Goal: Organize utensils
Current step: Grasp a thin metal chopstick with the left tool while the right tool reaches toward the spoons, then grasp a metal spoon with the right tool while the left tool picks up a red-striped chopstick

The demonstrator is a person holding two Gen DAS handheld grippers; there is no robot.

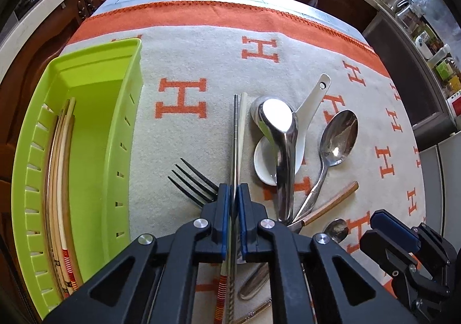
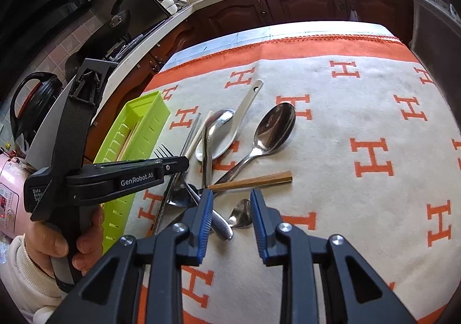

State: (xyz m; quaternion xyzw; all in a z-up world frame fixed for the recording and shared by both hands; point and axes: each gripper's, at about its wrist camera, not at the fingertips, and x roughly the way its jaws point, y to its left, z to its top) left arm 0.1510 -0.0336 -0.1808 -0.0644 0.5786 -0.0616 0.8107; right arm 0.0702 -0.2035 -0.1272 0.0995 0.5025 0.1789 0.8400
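Left wrist view: left tongs (image 1: 236, 194) clamped on a steel chopstick (image 1: 236, 133), an ivory chopstick (image 1: 243, 119) lying beside it.
Right tongs (image 2: 232, 203): apart, nothing between the pads, above a small spoon (image 2: 240, 216).
Utensils: black fork (image 1: 190, 180), white soup spoon (image 1: 305, 122), large steel spoon (image 1: 337, 139) piled on the H-patterned cloth (image 1: 201, 64) over the worktop.
Green tray (image 1: 95, 87): far left, chopsticks inside (image 1: 62, 168).

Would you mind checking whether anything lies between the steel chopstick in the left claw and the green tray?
Only the black fork lies on the cloth between the steel chopstick gripped by the left claw and the green tray; lifted, the chopstick should clear it.
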